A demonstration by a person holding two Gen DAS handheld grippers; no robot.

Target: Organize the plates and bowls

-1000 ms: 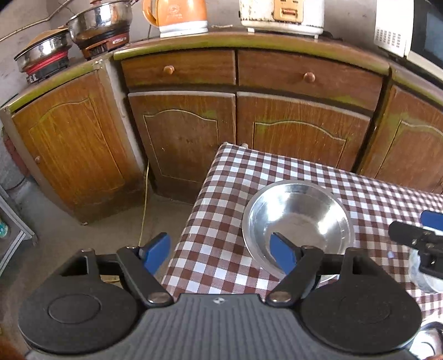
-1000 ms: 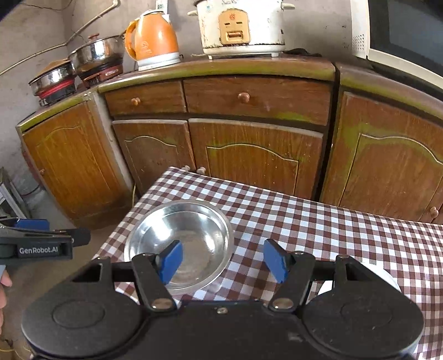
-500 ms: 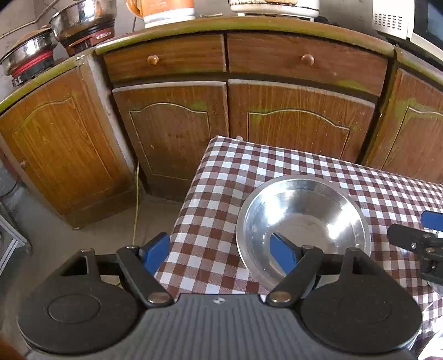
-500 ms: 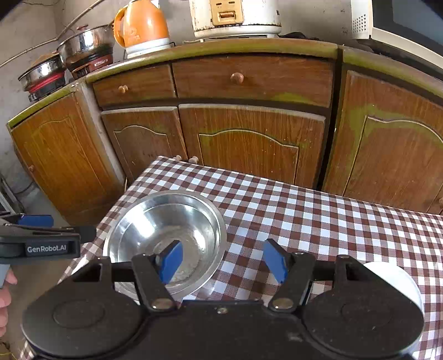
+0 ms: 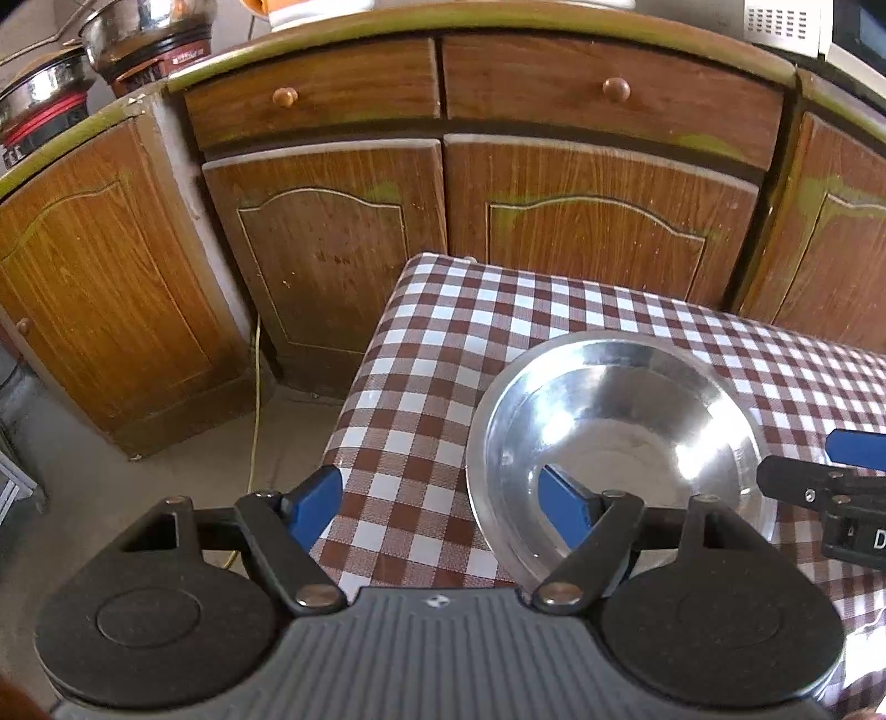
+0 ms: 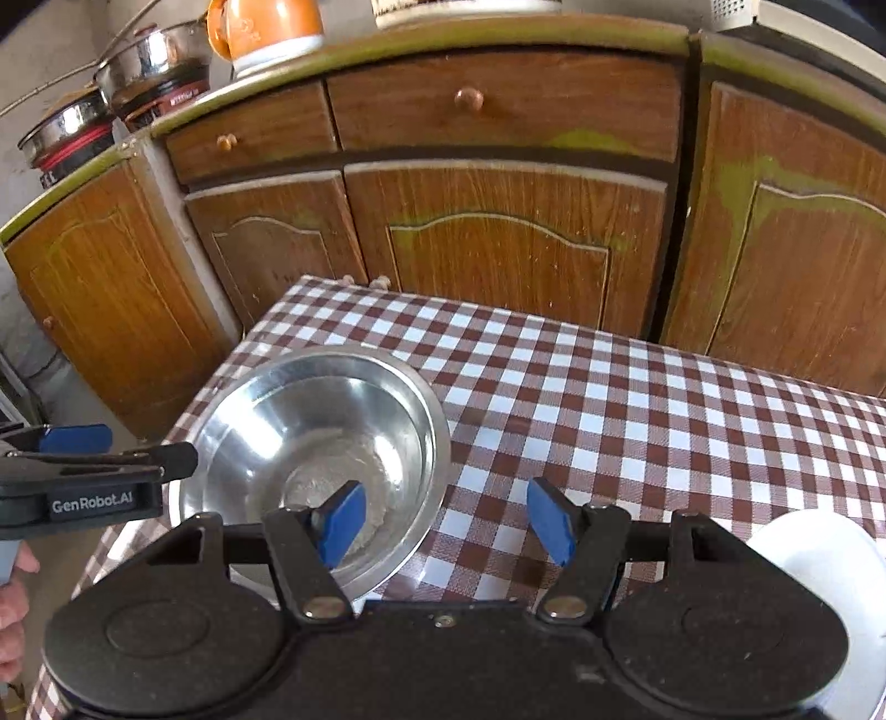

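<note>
While your left gripper [image 5: 437, 504] hangs over the near left corner of the table, its jaws are spread wide and nothing is between them. One blue pad [image 5: 565, 501] sits in front of the inside of the metal bowl [image 5: 614, 437], and the other is out past the table edge, over the floor. You cannot tell from this view if the pad touches the bowl.

Your right gripper [image 6: 446, 523] has its jaws spread wide too, and they pinch nothing. Its left blue pad [image 6: 343, 520] is in front of the bowl's inside, and its right pad is over the bare cloth just beside the bowl.

The metal bowl [image 6: 310, 443] stands upright on the table near the left edge. It is shiny, with a dull pale patch at the bottom. A white dish [image 6: 825, 559] lies on the table at the near right, partly hidden behind your right gripper.

The table has a brown and white checked cloth [image 6: 609, 399]. Behind it are brown wooden cupboards [image 5: 598, 221] with round knobs. On the counter at the far left sit two metal pots [image 6: 149, 61], and an orange kettle [image 6: 266, 27] stands beside them.
</note>
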